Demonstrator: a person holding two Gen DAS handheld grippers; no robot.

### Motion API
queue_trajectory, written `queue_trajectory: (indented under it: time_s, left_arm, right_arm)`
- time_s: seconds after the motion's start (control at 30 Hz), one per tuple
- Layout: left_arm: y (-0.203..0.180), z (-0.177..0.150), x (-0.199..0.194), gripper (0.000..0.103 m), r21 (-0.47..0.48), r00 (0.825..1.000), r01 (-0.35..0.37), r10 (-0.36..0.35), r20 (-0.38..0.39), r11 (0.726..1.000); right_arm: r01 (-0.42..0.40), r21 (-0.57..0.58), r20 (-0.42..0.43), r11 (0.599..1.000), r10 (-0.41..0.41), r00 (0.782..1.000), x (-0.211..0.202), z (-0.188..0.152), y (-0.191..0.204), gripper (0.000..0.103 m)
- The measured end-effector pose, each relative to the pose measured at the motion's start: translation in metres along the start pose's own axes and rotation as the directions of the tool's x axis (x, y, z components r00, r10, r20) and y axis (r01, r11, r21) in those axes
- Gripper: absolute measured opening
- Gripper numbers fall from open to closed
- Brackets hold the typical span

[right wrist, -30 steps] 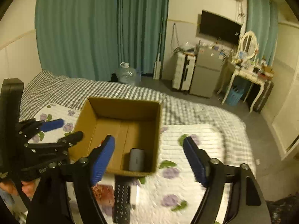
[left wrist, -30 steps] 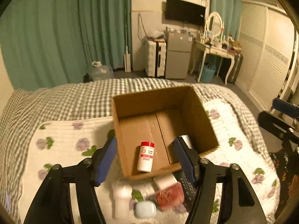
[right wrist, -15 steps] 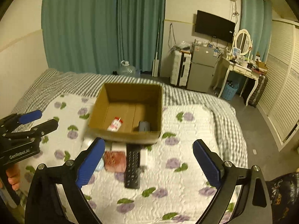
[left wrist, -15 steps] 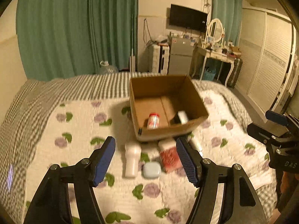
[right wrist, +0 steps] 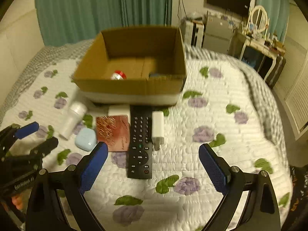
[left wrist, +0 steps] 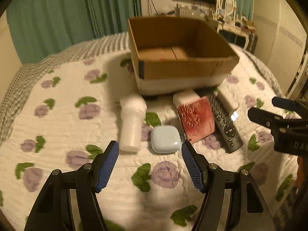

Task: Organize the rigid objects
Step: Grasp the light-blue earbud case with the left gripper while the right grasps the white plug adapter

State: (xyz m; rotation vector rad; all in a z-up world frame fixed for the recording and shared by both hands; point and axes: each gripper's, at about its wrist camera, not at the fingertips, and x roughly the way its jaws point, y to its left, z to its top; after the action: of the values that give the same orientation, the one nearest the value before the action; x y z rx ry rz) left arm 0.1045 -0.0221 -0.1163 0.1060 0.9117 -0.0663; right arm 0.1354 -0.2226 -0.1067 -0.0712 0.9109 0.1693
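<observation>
An open cardboard box [left wrist: 184,71] [right wrist: 130,86] stands on the bed and holds a red-capped bottle [right wrist: 118,75] and a dark item [right wrist: 156,75]. In front of it lie a white bottle [left wrist: 131,123] [right wrist: 72,121], a pale blue earbud case [left wrist: 166,139] [right wrist: 86,139], a red card box [left wrist: 196,119] [right wrist: 113,132], a white block [left wrist: 185,97] [right wrist: 118,110], a black remote [left wrist: 225,127] [right wrist: 140,142] and a white charger [left wrist: 227,104] [right wrist: 157,128]. My left gripper [left wrist: 150,165] is open, just short of the earbud case. My right gripper [right wrist: 152,169] is open and empty, near the remote's near end.
The bed has a white quilt with purple flowers [right wrist: 202,134] over a checked sheet [left wrist: 80,48]. Green curtains [left wrist: 57,15] hang behind. A fridge, suitcase and dressing table [right wrist: 256,44] stand at the far right, off the bed.
Both grippers have pulled back from the box and dropped low toward the quilt. The loose items in front of the box now lie close before the fingers.
</observation>
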Motion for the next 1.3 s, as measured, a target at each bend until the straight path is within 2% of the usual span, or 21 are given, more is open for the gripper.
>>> queue_trajectory:
  time_s: [0.1, 0.17, 0.33, 0.6, 0.67, 0.8, 0.9, 1.0, 1.17, 1.3]
  left_arm:
    - [-0.006, 0.000, 0.020, 0.070, -0.002, 0.999, 0.018, -0.018, -0.029, 1.000]
    - [-0.009, 0.002, 0.031, 0.070, -0.008, 0.999, 0.026, -0.026, -0.045, 1.000]
    - [-0.022, 0.005, 0.049, 0.070, 0.030, 0.997, 0.038, -0.036, -0.067, 0.999]
    - [-0.015, 0.005, 0.076, 0.067, -0.031, 0.985, 0.092, -0.096, -0.146, 0.995]
    - [-0.013, 0.004, 0.074, 0.051, -0.038, 0.986, 0.088, -0.092, -0.139, 0.995]
    - [-0.011, 0.003, 0.064, 0.051, -0.046, 0.987, 0.099, -0.104, -0.125, 0.994]
    - [-0.009, 0.006, 0.049, 0.051, -0.057, 0.993, 0.095, -0.098, -0.066, 0.994]
    - [-0.007, 0.014, 0.043, 0.051, -0.066, 0.995, 0.087, -0.090, -0.046, 0.994]
    - [-0.006, 0.023, 0.042, 0.051, -0.075, 0.995, 0.089, -0.091, -0.031, 0.993]
    - [-0.015, 0.025, 0.045, 0.051, -0.062, 0.996, 0.083, -0.085, -0.035, 0.995]
  right_arm:
    - [0.003, 0.028, -0.015, 1.000, -0.003, 1.000, 0.018, 0.000, -0.008, 0.089]
    - [-0.008, 0.047, -0.028, 0.999, 0.010, 1.000, 0.029, 0.002, -0.013, 0.079]
    - [-0.024, 0.038, -0.045, 0.999, 0.025, 0.999, 0.047, 0.011, -0.012, 0.066]
    - [-0.029, 0.040, -0.063, 0.999, 0.031, 0.997, 0.059, 0.012, -0.007, 0.060]
    - [-0.024, 0.048, -0.065, 0.999, 0.027, 0.998, 0.060, 0.013, -0.009, 0.057]
    - [-0.015, 0.056, -0.070, 0.998, 0.019, 0.997, 0.065, 0.015, -0.013, 0.051]
    - [-0.015, 0.055, -0.075, 0.998, 0.019, 0.997, 0.072, 0.018, -0.014, 0.044]
    - [-0.009, 0.047, -0.078, 0.999, 0.012, 0.997, 0.078, 0.021, -0.013, 0.039]
    - [-0.010, 0.041, -0.085, 0.999, 0.013, 0.996, 0.088, 0.027, -0.012, 0.023]
    - [-0.008, 0.032, -0.111, 0.999, 0.012, 0.994, 0.103, 0.031, -0.009, 0.022]
